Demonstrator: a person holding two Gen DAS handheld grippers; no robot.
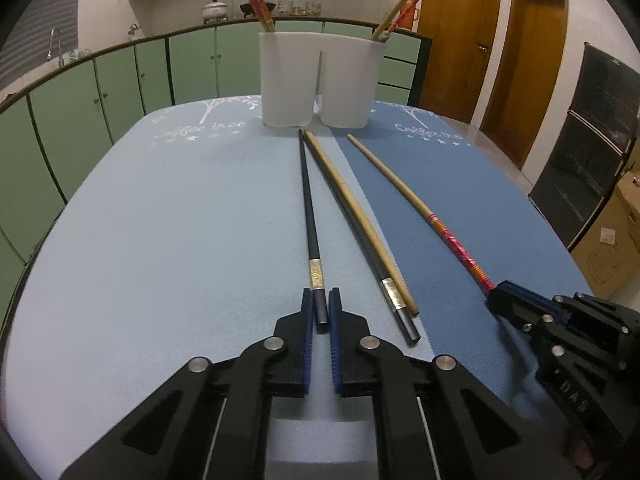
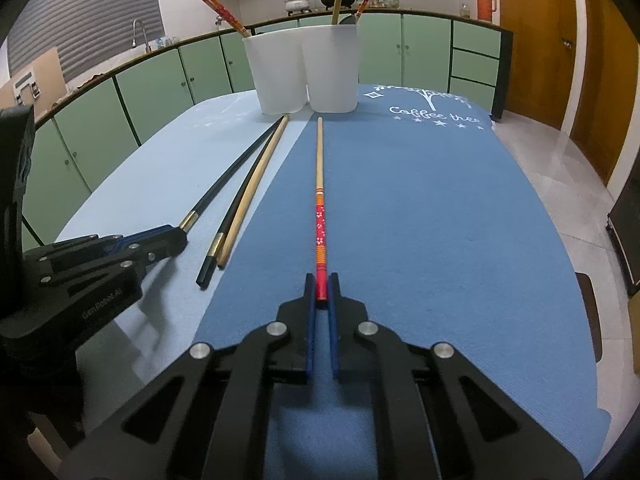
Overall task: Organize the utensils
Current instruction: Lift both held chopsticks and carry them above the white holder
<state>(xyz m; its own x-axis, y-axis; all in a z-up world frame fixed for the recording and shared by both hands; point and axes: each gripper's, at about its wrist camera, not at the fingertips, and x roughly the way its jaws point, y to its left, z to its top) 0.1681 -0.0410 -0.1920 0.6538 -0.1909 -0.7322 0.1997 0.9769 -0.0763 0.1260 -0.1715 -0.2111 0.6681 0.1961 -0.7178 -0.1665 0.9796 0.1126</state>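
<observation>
We have both grippers clenched on chopsticks that lie flat on the blue mat [image 1: 180, 220] covering the desk. Our left gripper [image 1: 320, 300] grasps the thick end of a black chopstick [image 1: 308, 200], just behind its metal band, and our right gripper [image 2: 321, 286] grasps the red end of a patterned chopstick [image 2: 319, 184], whose bare wooden tip points toward the two white holders [image 1: 316, 80] at the far edge. Between them lie a second black chopstick [image 1: 360, 236] and a plain wooden chopstick [image 1: 352, 200], side by side and touching along much of their length. We judge these sticks to be light and stiff, so they should lift without sagging, but the black ones look smooth and lacquered and may slip or twist in the pads. Held so near one end, each stick hangs out as a long lever, and its far tip will likely swing wide with any small turn of the wrist. Gripping the thick end seems right to us, since the thin tip can then drop first into a holder, where other chopsticks already stand.
</observation>
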